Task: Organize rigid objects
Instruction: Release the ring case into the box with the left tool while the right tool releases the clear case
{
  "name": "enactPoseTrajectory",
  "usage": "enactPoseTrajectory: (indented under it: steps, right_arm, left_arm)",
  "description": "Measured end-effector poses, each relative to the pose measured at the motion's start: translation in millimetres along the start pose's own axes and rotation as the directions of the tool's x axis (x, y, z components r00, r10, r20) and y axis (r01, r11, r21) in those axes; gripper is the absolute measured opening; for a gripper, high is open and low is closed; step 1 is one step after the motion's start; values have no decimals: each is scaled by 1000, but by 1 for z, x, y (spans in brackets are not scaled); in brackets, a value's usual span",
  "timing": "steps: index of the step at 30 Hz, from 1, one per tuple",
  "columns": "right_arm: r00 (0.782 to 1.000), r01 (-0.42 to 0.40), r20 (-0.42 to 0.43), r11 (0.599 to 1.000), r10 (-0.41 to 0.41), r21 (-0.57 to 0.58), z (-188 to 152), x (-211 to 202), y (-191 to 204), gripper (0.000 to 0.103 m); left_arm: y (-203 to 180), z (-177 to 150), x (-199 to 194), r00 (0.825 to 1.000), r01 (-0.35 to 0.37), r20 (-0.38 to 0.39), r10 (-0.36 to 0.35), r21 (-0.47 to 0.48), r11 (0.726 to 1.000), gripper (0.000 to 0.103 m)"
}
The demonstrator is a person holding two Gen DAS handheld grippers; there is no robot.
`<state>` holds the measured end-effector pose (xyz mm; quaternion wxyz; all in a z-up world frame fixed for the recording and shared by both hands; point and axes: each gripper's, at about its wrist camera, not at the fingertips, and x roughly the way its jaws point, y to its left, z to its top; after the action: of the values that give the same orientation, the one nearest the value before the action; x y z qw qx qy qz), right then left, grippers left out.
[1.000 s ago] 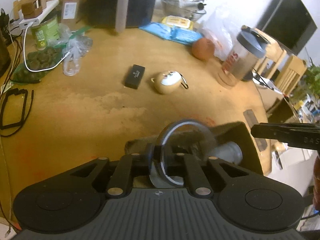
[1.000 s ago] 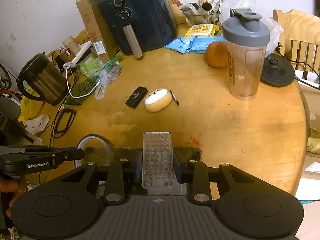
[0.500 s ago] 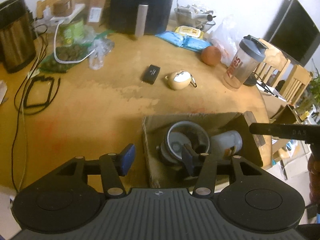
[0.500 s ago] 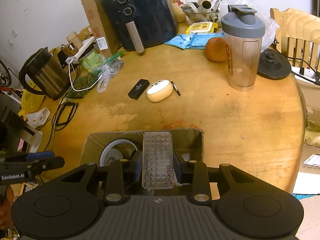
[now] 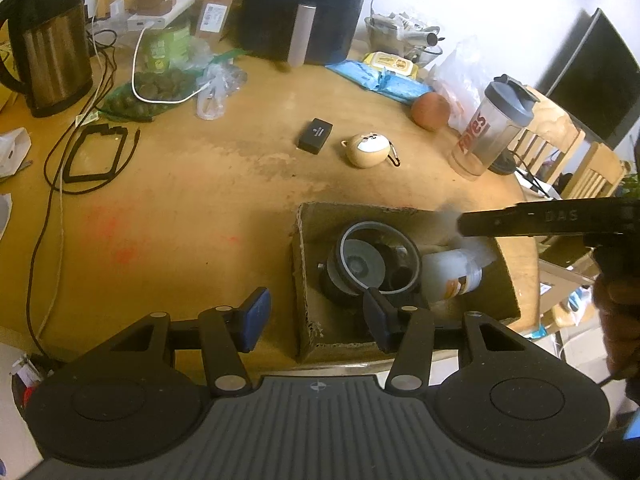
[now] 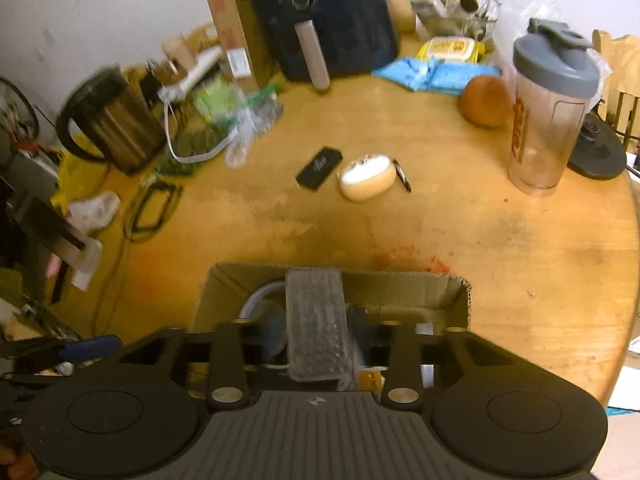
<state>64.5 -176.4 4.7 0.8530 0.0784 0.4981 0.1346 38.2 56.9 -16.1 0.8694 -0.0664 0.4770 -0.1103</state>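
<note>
A cardboard box (image 5: 304, 264) sits at the near table edge; it also shows in the right wrist view (image 6: 456, 292). Inside lie a round clear lid (image 5: 376, 256) and a white bottle (image 5: 452, 276). My left gripper (image 5: 316, 318) is open and empty above the box's near left corner. My right gripper (image 6: 316, 332) is shut on a clear textured rectangular case (image 6: 316, 320), held over the box. On the table beyond lie a small black box (image 5: 315, 136) and a beige bear-face pouch (image 5: 368, 149).
A shaker bottle (image 5: 490, 128), an orange (image 5: 430, 111), blue packets (image 5: 384, 80), a black air fryer (image 5: 304, 4), a kettle (image 5: 52, 40), bagged snacks (image 5: 160, 84) and black cables (image 5: 96, 152) crowd the far and left table. Chairs (image 5: 560, 148) stand right.
My left gripper opened and let the round lid drop into the box, then drew back and up. My right gripper moved over the box with the clear case.
</note>
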Motion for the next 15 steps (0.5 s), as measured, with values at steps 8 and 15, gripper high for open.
enactPoseTrajectory:
  steps: [8,15]
  right_arm:
    - [996,76,-45,995,-79,-64,-13,8,10,98]
    - [985,158,-61,983,-164,-89,-10,6,16,103]
  left_arm:
    - [4,2,1,1000,-31,-7,31,3,1000,51]
    - [3,11,8,999,-43,-18,43,16,999,55]
